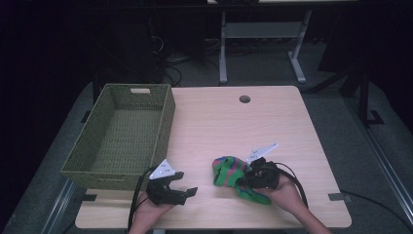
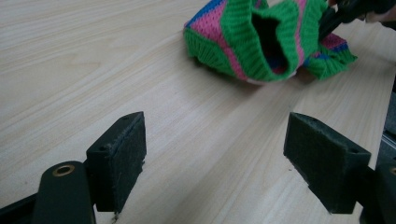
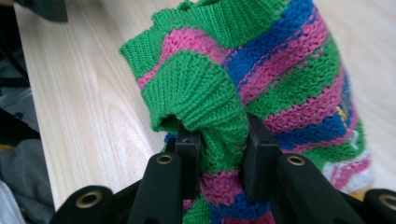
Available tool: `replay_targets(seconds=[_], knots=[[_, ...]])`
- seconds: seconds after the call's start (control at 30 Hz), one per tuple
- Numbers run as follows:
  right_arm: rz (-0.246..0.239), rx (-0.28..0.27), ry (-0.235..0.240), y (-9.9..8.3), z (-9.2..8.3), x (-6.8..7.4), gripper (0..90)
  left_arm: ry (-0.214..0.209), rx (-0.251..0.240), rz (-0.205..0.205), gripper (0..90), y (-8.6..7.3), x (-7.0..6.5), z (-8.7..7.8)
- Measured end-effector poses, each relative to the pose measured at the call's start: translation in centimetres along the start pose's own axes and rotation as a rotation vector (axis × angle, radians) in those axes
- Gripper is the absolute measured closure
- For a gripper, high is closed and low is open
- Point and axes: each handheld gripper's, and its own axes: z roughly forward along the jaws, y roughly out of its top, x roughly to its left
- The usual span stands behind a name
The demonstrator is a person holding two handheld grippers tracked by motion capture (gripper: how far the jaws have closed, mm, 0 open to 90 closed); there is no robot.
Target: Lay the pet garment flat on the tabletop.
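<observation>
**Inspector:** Two grippers noted at the near edge of the wooden table (image 1: 219,117). Landmark taken: woven basket (image 1: 124,134), standing at the table's far-left side. State of the left gripper (image 1: 187,187)?

**Assistant:** Held in the person's left hand (image 1: 146,212), just in front of the basket's near wall. Jaws standing wide apart, nothing between them, bare tabletop seen past the pads (image 2: 121,158) in the left gripper view. Pointing away from the basket, toward the knitted piece.

**Inspector:** And the right gripper (image 1: 243,179)?

**Assistant:** Well to the right of the basket, held in the right hand (image 1: 285,195). Jaws clamped on a fold of the striped knit garment (image 3: 261,70); green ribbed fabric bunched and pinched between both pads in the right gripper view. Pads pressing into the wool on either side.

**Inspector:** Position of the garment?

**Assistant:** Outside the basket, apart from its right wall, at about the level of its near corner. Green, pink and blue stripes. Crumpled in a heap, lower part resting on the tabletop, one edge gathered up at the right gripper. Open mouth of the knit turned toward the left gripper.

**Inspector:** Contents of the basket?

**Assistant:** Woven floor visible; nothing seen lying on it.
</observation>
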Motion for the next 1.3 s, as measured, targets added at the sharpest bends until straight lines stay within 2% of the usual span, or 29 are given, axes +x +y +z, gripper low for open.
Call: replay_targets(seconds=[0.1,0.13,0.17,0.2,0.23,0.27,0.3,0.37,0.4,0.43,0.5,0.57,0.67,0.77,0.87,0.9,0.93,0.97,1.0,1.03,1.17,1.27,1.3], knots=[[0.009,0.010,0.013,-0.3,0.9,0.6,66.0,-0.002,-0.002,-0.004,20.8,0.0,0.0,0.0],[-0.004,0.014,0.015,-0.4,1.2,0.7,62.8,-0.001,0.001,0.000,20.8,0.0,0.0,0.0],[-0.030,0.016,0.018,-0.6,1.4,1.0,55.7,-0.002,0.004,0.001,20.8,0.0,0.0,0.1],[-0.030,0.016,0.018,-0.6,1.4,1.0,55.7,-0.002,0.004,0.001,20.8,0.0,0.0,0.1],[-0.037,0.019,0.034,-0.5,1.4,1.1,49.4,-0.003,0.005,0.000,20.8,0.0,0.0,0.1],[-0.037,0.019,0.034,-0.5,1.4,1.1,49.4,-0.002,0.006,0.001,20.8,0.0,0.0,0.1],[-0.050,0.021,0.053,-0.5,1.3,1.1,44.9,-0.002,0.005,0.001,20.8,0.0,0.0,0.1],[-0.063,0.030,0.055,-0.4,1.1,1.2,40.6,-0.002,0.003,0.000,20.8,0.0,0.0,0.0],[-0.063,0.030,0.055,-0.4,1.1,1.2,40.6,-0.002,0.002,-0.004,20.8,0.0,0.0,0.0],[-0.083,0.024,0.053,-0.5,0.8,1.3,39.4,-0.001,0.001,-0.004,20.8,0.0,0.1,0.0],[-0.075,0.011,0.059,-0.5,0.4,1.4,37.6,-0.002,-0.003,-0.015,20.7,0.0,0.1,0.0],[-0.083,0.012,0.057,-0.5,-0.1,1.4,36.8,-0.002,0.004,-0.003,20.8,0.0,0.1,0.0],[-0.103,0.003,0.042,-0.3,-0.5,1.5,36.6,-0.001,0.005,0.002,20.8,0.0,0.0,0.1],[-0.120,-0.036,0.028,0.5,-1.7,1.9,39.7,-0.002,0.001,-0.002,20.7,0.0,0.0,0.0],[-0.143,-0.046,0.028,1.0,-2.1,2.1,41.8,-0.003,-0.002,-0.009,20.8,0.0,0.0,0.1],[-0.157,-0.052,0.052,1.4,-2.2,2.2,46.2,-0.003,-0.002,-0.007,20.8,0.0,0.0,0.1],[-0.157,-0.052,0.052,1.4,-2.2,2.2,46.2,-0.002,0.001,0.001,20.8,0.0,0.0,0.1],[-0.193,-0.044,0.052,1.9,-2.1,2.5,50.1,-0.003,0.003,0.001,20.8,0.1,-0.1,0.1],[-0.193,-0.044,0.052,1.9,-2.1,2.5,50.1,-0.003,0.003,0.001,20.8,0.1,-0.1,0.1],[-0.235,-0.037,0.059,2.4,-1.8,2.8,54.7,-0.004,0.003,0.000,20.8,0.0,-0.1,0.2],[-0.270,-0.029,0.060,2.9,-1.2,3.2,57.7,-0.005,0.002,0.000,20.8,0.0,0.0,0.1],[-0.273,-0.021,0.077,3.4,-0.3,3.3,56.3,-0.004,0.002,-0.001,20.7,0.0,0.0,0.1],[-0.285,0.007,0.075,3.5,0.5,3.1,57.8,-0.005,0.005,0.001,20.8,0.0,0.0,0.1]])
